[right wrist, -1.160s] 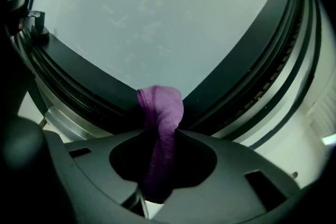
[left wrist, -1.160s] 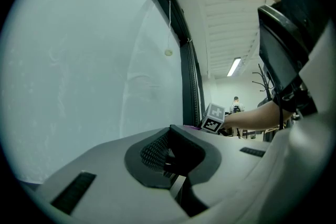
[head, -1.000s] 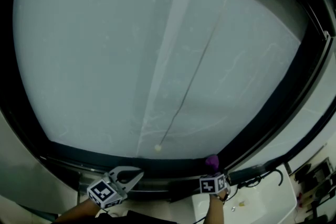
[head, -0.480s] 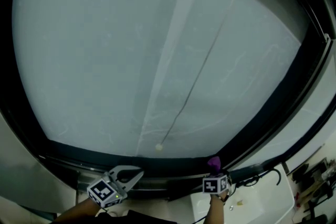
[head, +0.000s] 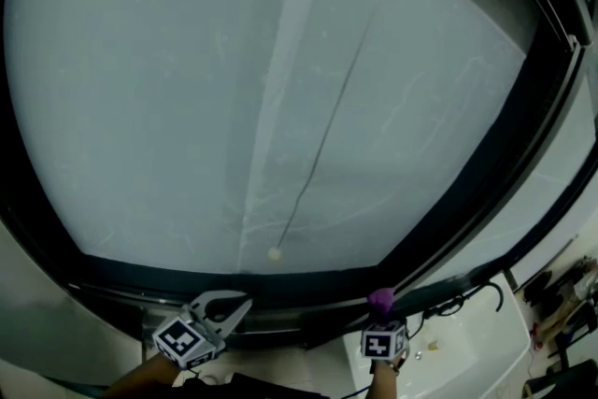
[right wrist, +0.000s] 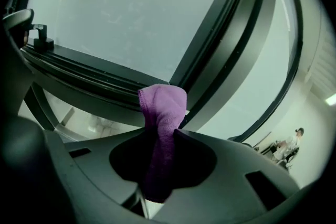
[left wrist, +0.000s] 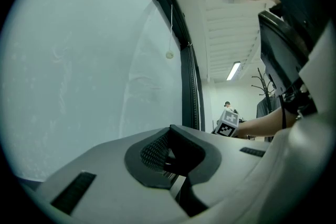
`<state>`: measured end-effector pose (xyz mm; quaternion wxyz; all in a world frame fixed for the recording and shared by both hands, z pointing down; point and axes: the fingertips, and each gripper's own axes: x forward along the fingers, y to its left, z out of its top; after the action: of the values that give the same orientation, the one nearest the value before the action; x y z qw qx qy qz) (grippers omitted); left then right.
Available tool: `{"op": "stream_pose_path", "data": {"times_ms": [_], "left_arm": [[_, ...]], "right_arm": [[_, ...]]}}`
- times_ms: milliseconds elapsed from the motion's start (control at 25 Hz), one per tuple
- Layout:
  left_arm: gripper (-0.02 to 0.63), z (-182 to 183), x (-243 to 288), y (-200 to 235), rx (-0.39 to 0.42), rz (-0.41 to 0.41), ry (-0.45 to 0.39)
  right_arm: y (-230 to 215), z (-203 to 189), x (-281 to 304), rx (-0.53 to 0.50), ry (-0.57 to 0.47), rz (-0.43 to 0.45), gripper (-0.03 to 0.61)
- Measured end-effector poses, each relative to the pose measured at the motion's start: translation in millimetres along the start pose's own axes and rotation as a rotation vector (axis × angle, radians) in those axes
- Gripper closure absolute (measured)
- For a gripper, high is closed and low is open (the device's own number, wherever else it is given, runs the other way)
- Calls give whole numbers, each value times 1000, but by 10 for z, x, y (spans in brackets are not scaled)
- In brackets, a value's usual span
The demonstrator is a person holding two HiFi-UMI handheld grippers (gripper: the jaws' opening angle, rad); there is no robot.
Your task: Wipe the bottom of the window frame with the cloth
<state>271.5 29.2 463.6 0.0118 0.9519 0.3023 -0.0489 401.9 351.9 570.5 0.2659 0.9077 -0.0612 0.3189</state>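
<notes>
R tool (right wrist: 159, 132) clamped on purple cloth (right wrist: 164, 105) at bottom-right corner of dark window frame (right wrist: 89, 68) under frosted pane (head: 187, 89); L tool (left wrist: 170, 131) closed, empty; strip-lit office (left wrist: 236, 94) behind

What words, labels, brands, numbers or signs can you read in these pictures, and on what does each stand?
None: no word, number or brand can be read in any view.
The marker cube on the left claw and the one on the right claw bear only black-and-white square patterns, not letters.

left claw (left wrist: 169, 129) closed and empty, right claw (right wrist: 159, 134) pinching the cloth (right wrist: 164, 104).
</notes>
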Motion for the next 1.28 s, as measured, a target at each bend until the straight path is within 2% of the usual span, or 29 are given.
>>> {"op": "stream_pose_path", "data": {"times_ms": [240, 480, 600, 720, 1040, 1280], "left_arm": [[609, 7, -4, 6, 0, -2, 12], [609, 7, 15, -12, 26, -11, 25], [609, 10, 11, -25, 34, -19, 16], [609, 18, 1, -24, 39, -21, -2], [609, 91, -16, -60, 17, -65, -63], [609, 47, -11, -48, 34, -52, -38]], "right_arm": [[157, -184, -258, 188, -97, 73, 492], [149, -89, -667, 310, -267, 36, 492], [338, -66, -921, 374, -351, 79, 492], [575, -69, -1080, 398, -398, 112, 492], [724, 83, -1486, 420, -511, 80, 492], [762, 239, -1658, 383, -609, 99, 495]]}}
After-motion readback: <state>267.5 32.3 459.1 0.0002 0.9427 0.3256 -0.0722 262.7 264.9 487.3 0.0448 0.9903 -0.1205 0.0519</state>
